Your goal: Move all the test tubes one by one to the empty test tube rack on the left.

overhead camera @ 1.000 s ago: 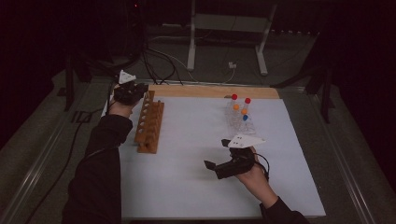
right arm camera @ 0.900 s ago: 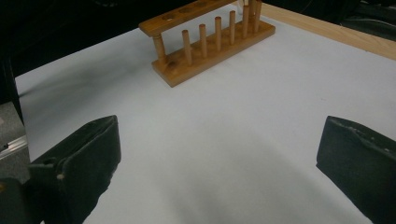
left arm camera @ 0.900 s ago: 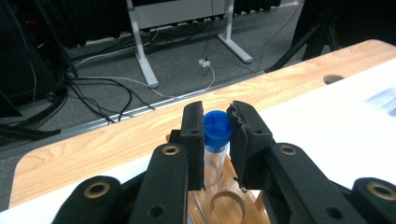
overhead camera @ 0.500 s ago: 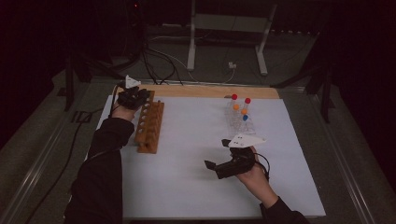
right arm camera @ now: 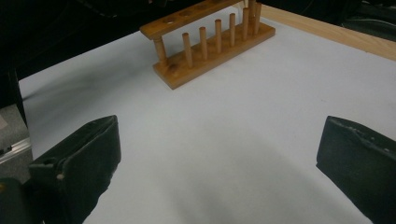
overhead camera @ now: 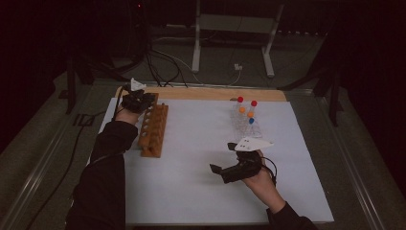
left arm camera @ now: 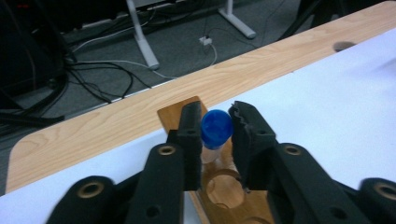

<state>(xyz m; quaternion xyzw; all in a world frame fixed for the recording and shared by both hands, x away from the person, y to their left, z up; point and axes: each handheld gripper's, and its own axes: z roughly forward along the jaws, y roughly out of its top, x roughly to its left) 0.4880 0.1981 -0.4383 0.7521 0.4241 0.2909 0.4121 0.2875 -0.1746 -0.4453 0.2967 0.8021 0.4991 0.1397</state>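
A wooden tube rack (overhead camera: 153, 129) stands on the left of the white sheet (overhead camera: 201, 143). My left gripper (overhead camera: 142, 101) hovers over its far end. In the left gripper view, a blue-capped tube (left arm camera: 216, 133) stands in the rack's (left arm camera: 224, 191) end hole between the jaws of that gripper (left arm camera: 215, 120). The jaws have just been opening; the left pad is against the cap and a sliver of gap shows on the right. My right gripper (overhead camera: 219, 173) rests low over the sheet, wide open and empty (right arm camera: 219, 163), facing the rack (right arm camera: 210, 46).
Several clear tubes with red, orange and blue caps (overhead camera: 245, 115) stand at the back right of the sheet. The wooden table edge (overhead camera: 215, 93) runs along the far side. Cables and a metal stand leg (overhead camera: 196, 43) lie on the floor beyond.
My left hand has shifted slightly right, onto the far end of the rack. The right hand has stayed where it was.
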